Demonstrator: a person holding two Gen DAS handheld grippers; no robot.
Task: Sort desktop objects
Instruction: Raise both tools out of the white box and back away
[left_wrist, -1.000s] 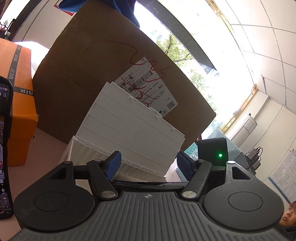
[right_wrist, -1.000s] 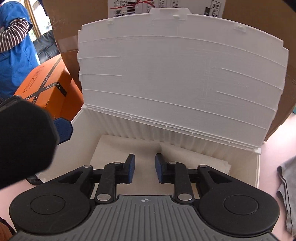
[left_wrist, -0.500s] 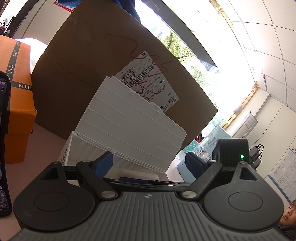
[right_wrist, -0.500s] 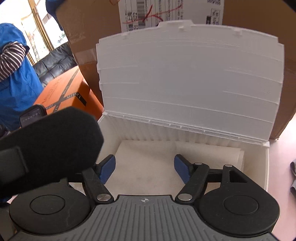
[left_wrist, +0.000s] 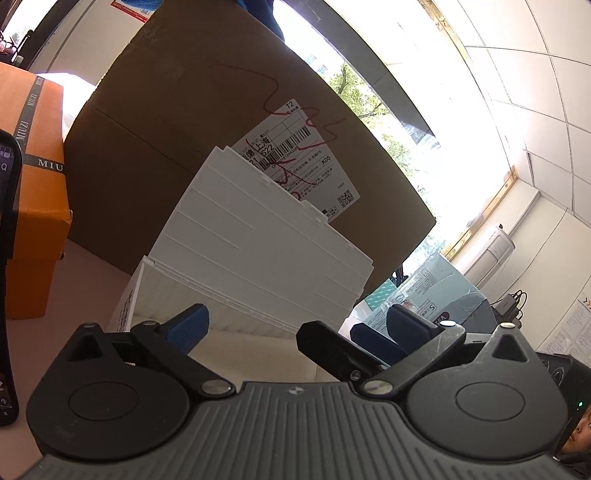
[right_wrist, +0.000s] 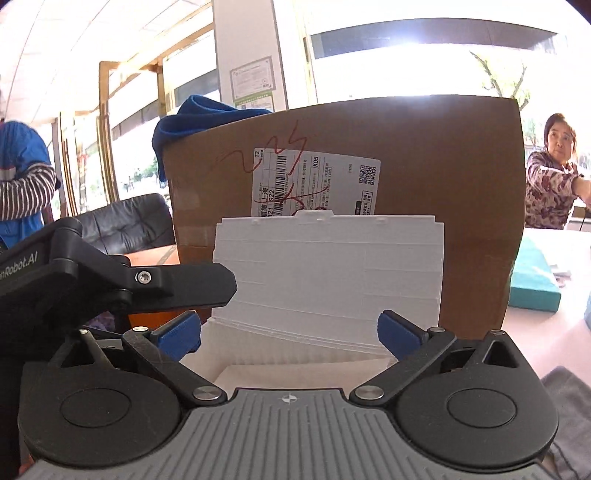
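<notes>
A white ribbed plastic box (left_wrist: 177, 295) stands on the pinkish table with its lid (left_wrist: 258, 243) propped up against a cardboard carton. In the right wrist view the same lid (right_wrist: 328, 273) faces me, and a white sheet (right_wrist: 295, 373) lies inside the box. My left gripper (left_wrist: 295, 328) hovers at the box's front rim, open, with nothing held. My right gripper (right_wrist: 290, 332) is also open and empty, just in front of the box opening. One black finger of the left gripper (right_wrist: 177, 284) crosses the right view from the left.
A big brown cardboard carton (right_wrist: 443, 177) with a shipping label stands behind the box, a blue cloth (right_wrist: 199, 114) on top. An orange box (left_wrist: 33, 206) and a dark phone (left_wrist: 7, 258) are at left. A teal box (right_wrist: 532, 280) and grey cloth (right_wrist: 569, 413) lie at right. People are nearby.
My right gripper went from nearly shut to wide open and drew up and back out of the box. My left gripper spread wider and shifted slightly.
</notes>
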